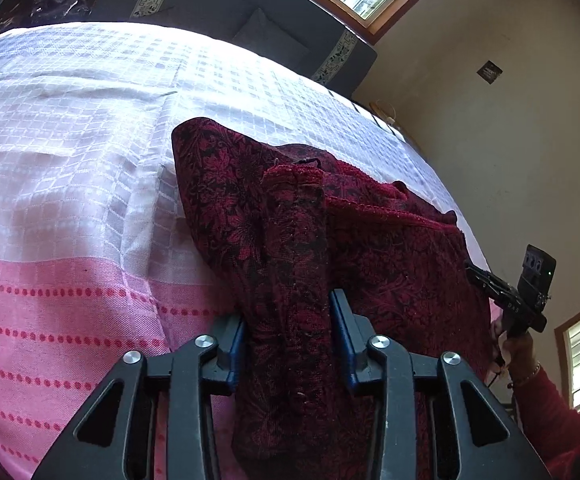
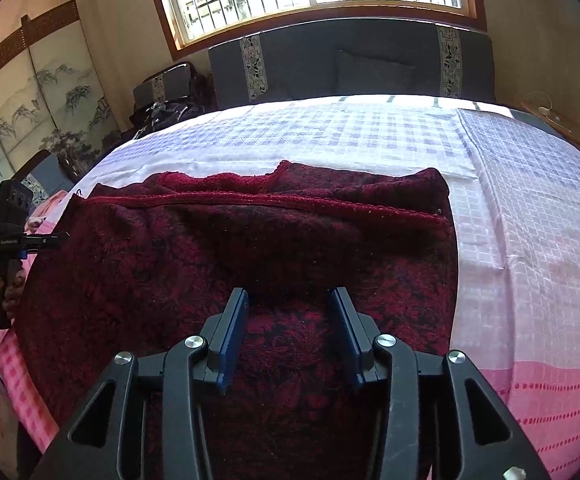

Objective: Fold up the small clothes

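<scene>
Your left gripper (image 1: 290, 340) stands narrowly parted with a raised ridge of the dark red garment (image 1: 370, 240) bunched between its blue pads (image 1: 344, 332); the cloth fills the gap and appears pinched on both sides, so read it as a grip on that fold. Your right gripper (image 2: 290, 336) has its jaws moderately parted above the garment (image 2: 230, 264); the pads (image 2: 234, 332) stand clear on either side and hold nothing, the fabric lying flat beneath them.

Position: the garment lies on the bed, over the pale checked bedspread (image 2: 530, 220), with its ribbed hem (image 2: 250, 200) running across the far side in the right wrist view and one layer already lying doubled over another beyond it.

Step, as a judgement: a fold is being taken up on the left edge while the right side rests released. The next move likely calls for you to carry the pinched ridge across toward the right, keeping it low so the layer beneath does not drag, and to pin or re-grip with the right gripper.

Materials: the garment is a thick, napped knit with a black floral figure on crimson, soft and prone to bunching. The bedspread is a thin woven cloth, white squares giving way to a pink dotted band (image 1: 50, 320).
</scene>
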`<state>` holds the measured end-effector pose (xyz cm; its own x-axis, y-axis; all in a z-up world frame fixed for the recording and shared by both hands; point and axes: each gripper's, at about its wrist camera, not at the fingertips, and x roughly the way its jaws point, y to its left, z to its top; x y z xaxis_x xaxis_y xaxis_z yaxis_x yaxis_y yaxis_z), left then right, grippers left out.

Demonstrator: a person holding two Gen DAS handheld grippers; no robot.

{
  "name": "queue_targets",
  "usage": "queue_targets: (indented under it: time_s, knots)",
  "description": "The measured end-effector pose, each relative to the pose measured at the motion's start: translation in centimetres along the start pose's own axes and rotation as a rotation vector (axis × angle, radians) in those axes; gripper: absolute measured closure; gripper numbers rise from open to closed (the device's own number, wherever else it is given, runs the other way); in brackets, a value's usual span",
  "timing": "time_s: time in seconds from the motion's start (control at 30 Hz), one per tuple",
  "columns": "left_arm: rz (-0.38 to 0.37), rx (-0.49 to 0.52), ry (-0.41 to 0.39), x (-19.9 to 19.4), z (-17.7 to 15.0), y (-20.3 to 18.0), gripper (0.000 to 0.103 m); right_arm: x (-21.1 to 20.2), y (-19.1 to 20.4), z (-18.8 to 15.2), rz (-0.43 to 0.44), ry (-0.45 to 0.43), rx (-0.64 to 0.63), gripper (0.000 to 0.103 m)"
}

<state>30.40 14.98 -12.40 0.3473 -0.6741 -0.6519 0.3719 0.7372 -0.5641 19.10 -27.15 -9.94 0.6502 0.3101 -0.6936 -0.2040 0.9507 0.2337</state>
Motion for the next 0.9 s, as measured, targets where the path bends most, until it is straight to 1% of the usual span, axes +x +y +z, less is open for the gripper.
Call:
queue_targets:
  time_s: [0.03, 0.1, 0.17, 0.27, 0.37, 0.4, 0.43, 0.47, 0.5, 0.57, 0.63, 0.67, 0.73, 0.8, 0.83, 0.87, 0.9]
  knots:
    - [0.000, -0.013, -0.019, -0.3, 0.0, -0.1, 0.076, 0.0, 0.0, 0.0, 0.001, 0.000, -0.001, 0.062]
    - [0.031, -0.010, -0.046, -0.9, -0.2, -0.9, 0.077, 0.0, 0.1, 0.0, 0.003, -0.001, -0.002, 0.060]
    - [0.079, 0.010, -0.065, -1.4, -0.1, -2.0, 0.078, 0.0, 0.0, 0.1, 0.011, 0.001, -0.002, 0.058]
    - [0.131, 0.041, -0.063, -2.0, 0.4, -4.1, 0.078, -0.1, -0.3, 0.2, 0.024, 0.002, 0.016, 0.058]
    - [0.187, 0.106, -0.042, -2.5, 0.9, -6.1, 0.078, -1.3, -0.6, 0.6, -0.002, -0.030, 0.052, 0.057]
    - [0.197, 0.114, -0.035, -2.6, 1.1, -6.5, 0.078, -2.1, -0.5, 0.8, 0.015, -0.057, 0.076, 0.059]
    - [0.205, 0.116, -0.027, -2.8, 1.3, -6.9, 0.078, -3.0, -0.2, 1.0, 0.060, -0.089, 0.097, 0.062]
    - [0.213, 0.115, -0.017, -2.8, 1.4, -7.2, 0.078, -3.7, 0.4, 1.3, 0.106, -0.113, 0.103, 0.072]
    - [0.220, 0.115, -0.011, -2.9, 1.6, -7.5, 0.078, -3.9, 1.2, 1.7, 0.141, -0.112, 0.090, 0.082]
    - [0.231, 0.108, -0.006, -3.1, 1.9, -8.1, 0.078, -3.0, 3.8, 2.4, 0.213, -0.069, 0.043, 0.092]
    - [0.224, 0.096, -0.006, -3.5, 2.0, -8.3, 0.079, -1.4, 6.4, 2.9, 0.263, -0.030, -0.005, 0.092]
    - [0.224, 0.091, -0.011, -3.6, 2.1, -8.6, 0.079, -0.3, 7.7, 3.1, 0.273, -0.002, -0.033, 0.093]
    - [0.213, 0.072, -0.017, -4.1, 2.1, -8.8, 0.079, 2.0, 9.2, 3.8, 0.271, 0.024, -0.059, 0.094]
    - [0.193, 0.046, -0.020, -4.5, 2.1, -9.3, 0.079, 4.9, 9.2, 4.9, 0.274, 0.062, -0.002, 0.094]
    - [0.180, 0.035, -0.018, -4.7, 2.1, -9.5, 0.079, 6.7, 8.9, 5.3, 0.274, 0.105, 0.049, 0.094]
    - [0.165, 0.027, -0.014, -4.8, 2.1, -9.9, 0.079, 8.4, 8.5, 5.5, 0.282, 0.149, 0.096, 0.095]
    - [0.154, 0.024, -0.011, -5.0, 2.1, -10.4, 0.079, 9.8, 8.3, 5.5, 0.286, 0.176, 0.132, 0.101]
